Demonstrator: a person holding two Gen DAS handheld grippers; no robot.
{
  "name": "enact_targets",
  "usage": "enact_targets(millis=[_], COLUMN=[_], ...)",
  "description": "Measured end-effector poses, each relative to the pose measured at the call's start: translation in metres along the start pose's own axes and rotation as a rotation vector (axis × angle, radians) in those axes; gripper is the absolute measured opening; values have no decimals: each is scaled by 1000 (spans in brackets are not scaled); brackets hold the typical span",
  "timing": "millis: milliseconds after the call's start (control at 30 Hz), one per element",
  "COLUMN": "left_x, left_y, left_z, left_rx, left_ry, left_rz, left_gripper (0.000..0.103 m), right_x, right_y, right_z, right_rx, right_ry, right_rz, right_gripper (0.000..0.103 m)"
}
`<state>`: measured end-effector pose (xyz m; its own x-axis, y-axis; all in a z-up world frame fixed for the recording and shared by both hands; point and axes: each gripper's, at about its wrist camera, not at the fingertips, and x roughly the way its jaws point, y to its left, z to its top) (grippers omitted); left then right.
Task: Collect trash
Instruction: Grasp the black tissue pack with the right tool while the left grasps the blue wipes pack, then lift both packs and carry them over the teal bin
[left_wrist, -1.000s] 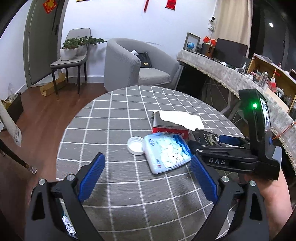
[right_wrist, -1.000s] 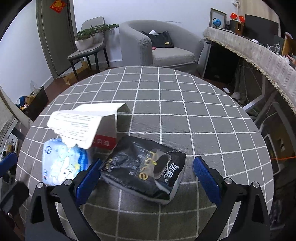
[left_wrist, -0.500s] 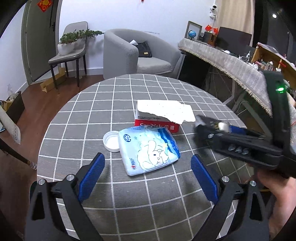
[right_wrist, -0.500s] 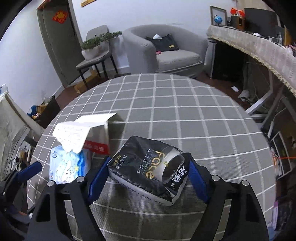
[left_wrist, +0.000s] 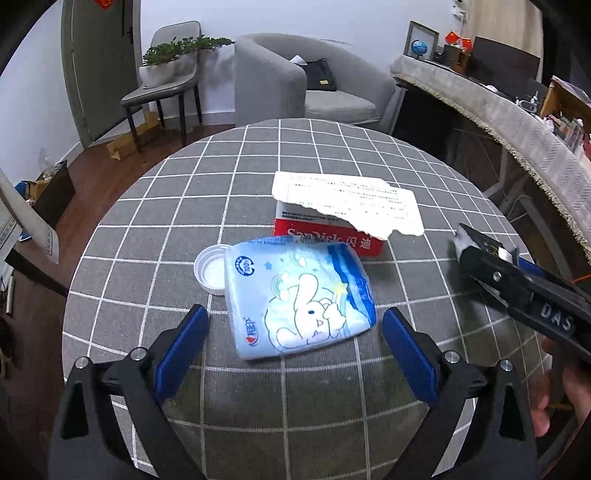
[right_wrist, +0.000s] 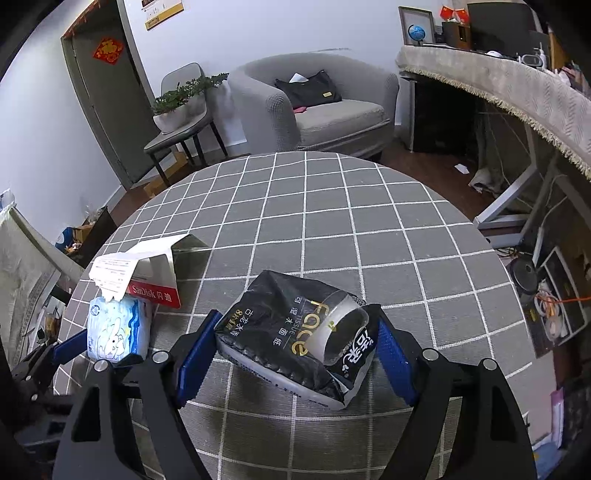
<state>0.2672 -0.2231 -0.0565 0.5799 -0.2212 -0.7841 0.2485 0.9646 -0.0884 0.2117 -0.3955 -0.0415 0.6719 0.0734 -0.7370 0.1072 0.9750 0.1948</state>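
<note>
A black tissue pack (right_wrist: 295, 332) with a clear tape ring on it is held between the fingers of my right gripper (right_wrist: 291, 350), lifted above the table. A light blue tissue pack with a rabbit (left_wrist: 299, 299) lies on the round checked table (left_wrist: 258, 166); it also shows in the right wrist view (right_wrist: 114, 328). My left gripper (left_wrist: 295, 347) is open, its fingers either side of the blue pack's near end. A white bottle cap (left_wrist: 210, 269) touches the pack's left side. A torn red and white SanDisk box (left_wrist: 343, 221) lies behind it.
The right gripper's body (left_wrist: 524, 291) and the hand holding it are at the right of the left wrist view. A grey armchair (right_wrist: 317, 107), a chair with a plant (right_wrist: 181, 110) and a covered desk (right_wrist: 517, 74) stand beyond the table.
My right gripper has closed on the black tissue pack and lifted it off the table. My left gripper has moved in toward the blue tissue pack.
</note>
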Motion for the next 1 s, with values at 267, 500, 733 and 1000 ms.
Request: enact_targets(millis=[267, 500, 733, 1000], left_x=[2, -4, -11, -25], left_y=[-6, 0, 6, 19], left_z=[2, 0, -2, -6], left_rx=[18, 44, 57, 58], left_ry=[9, -12, -37, -81], left_rz=[18, -45, -88, -122], left_gripper=[97, 76, 71, 71], right_x=[0, -1, 0, -15], right_y=[-8, -1, 16, 37], right_z=[0, 2, 6, 17], right_rx=[8, 2, -12, -5], right_ry=[4, -14, -25, -92], right_rz=[12, 27, 49, 86], right_gripper=[81, 81, 81, 81])
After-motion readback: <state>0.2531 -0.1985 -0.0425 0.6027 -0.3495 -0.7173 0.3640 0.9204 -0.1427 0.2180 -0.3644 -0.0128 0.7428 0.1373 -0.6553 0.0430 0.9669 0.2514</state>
